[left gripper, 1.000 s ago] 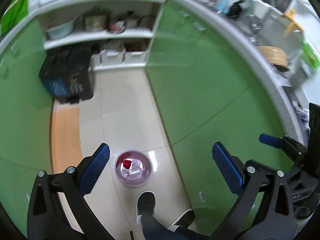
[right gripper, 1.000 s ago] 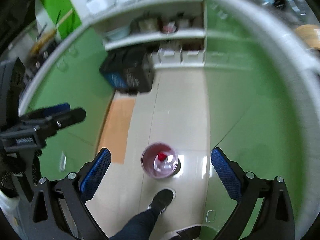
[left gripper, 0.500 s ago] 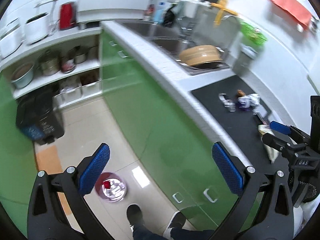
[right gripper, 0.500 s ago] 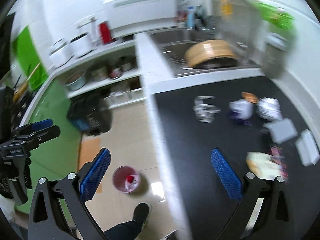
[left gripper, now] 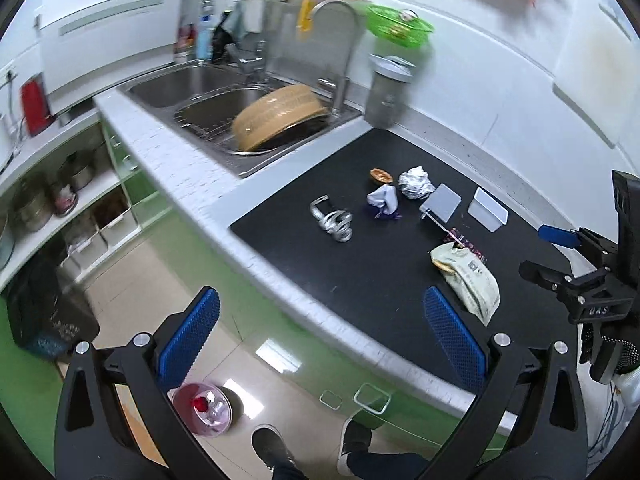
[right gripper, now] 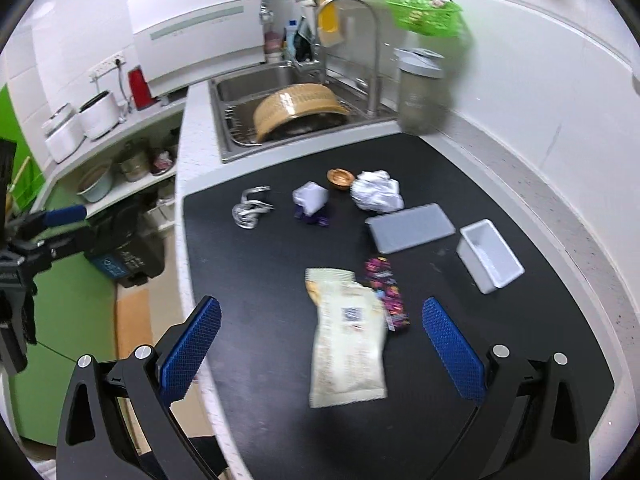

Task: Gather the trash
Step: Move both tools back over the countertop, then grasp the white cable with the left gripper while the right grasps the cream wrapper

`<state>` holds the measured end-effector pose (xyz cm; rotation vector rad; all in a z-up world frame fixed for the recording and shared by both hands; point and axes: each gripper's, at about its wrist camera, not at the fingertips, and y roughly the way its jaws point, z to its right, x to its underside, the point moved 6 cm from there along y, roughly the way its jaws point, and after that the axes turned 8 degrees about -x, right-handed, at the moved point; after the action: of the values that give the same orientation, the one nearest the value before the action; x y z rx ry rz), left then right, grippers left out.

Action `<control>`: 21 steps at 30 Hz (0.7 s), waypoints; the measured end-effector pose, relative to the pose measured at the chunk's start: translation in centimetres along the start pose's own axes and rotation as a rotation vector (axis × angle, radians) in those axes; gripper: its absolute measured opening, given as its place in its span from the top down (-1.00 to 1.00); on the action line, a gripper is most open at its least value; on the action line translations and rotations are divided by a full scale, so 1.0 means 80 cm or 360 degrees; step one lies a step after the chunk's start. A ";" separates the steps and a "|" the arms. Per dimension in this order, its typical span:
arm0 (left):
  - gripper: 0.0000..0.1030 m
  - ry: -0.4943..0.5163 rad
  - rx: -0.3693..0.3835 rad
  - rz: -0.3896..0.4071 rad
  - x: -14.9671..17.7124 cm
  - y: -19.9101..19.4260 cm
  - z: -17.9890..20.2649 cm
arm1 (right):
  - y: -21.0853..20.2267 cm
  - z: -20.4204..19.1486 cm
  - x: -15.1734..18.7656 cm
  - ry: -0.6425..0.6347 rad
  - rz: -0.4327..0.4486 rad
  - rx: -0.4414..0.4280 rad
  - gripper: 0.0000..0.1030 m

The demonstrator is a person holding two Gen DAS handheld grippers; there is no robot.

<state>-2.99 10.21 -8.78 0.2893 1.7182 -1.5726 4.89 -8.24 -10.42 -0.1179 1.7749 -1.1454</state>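
Trash lies on a black mat (right gripper: 248,280): a cream snack bag (right gripper: 348,340), a dark candy wrapper (right gripper: 386,292), a crumpled foil ball (right gripper: 376,192), a white-and-purple wrapper (right gripper: 310,200), a silvery crushed strip (right gripper: 250,210) and an orange cap (right gripper: 340,178). My right gripper (right gripper: 320,344) is open and empty, hovering over the snack bag. My left gripper (left gripper: 320,332) is open and empty, held over the counter edge (left gripper: 280,268). A pink bin (left gripper: 202,410) with trash inside stands on the floor below.
A grey lid (right gripper: 410,226) and a white box (right gripper: 490,260) lie right of the trash. A sink (right gripper: 256,80) with a wooden bowl (right gripper: 296,110), a grey shaker bottle (right gripper: 420,92) and a green basket (right gripper: 426,14) stand behind. Black floor bins (right gripper: 128,256) stand at left.
Both grippers have swung up from the floor and pink bin to the countertop. The right one now hovers over the snack bag. Both stay open and empty.
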 end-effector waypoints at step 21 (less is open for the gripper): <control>-0.94 0.0179 -0.0063 -0.0153 -0.049 0.173 0.051 | 0.029 0.046 0.039 0.0162 -0.0092 0.0041 -0.88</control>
<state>9.94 10.63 -16.24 0.2841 1.8721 -1.6160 7.03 -11.00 -14.45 -0.0976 1.8556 -1.2348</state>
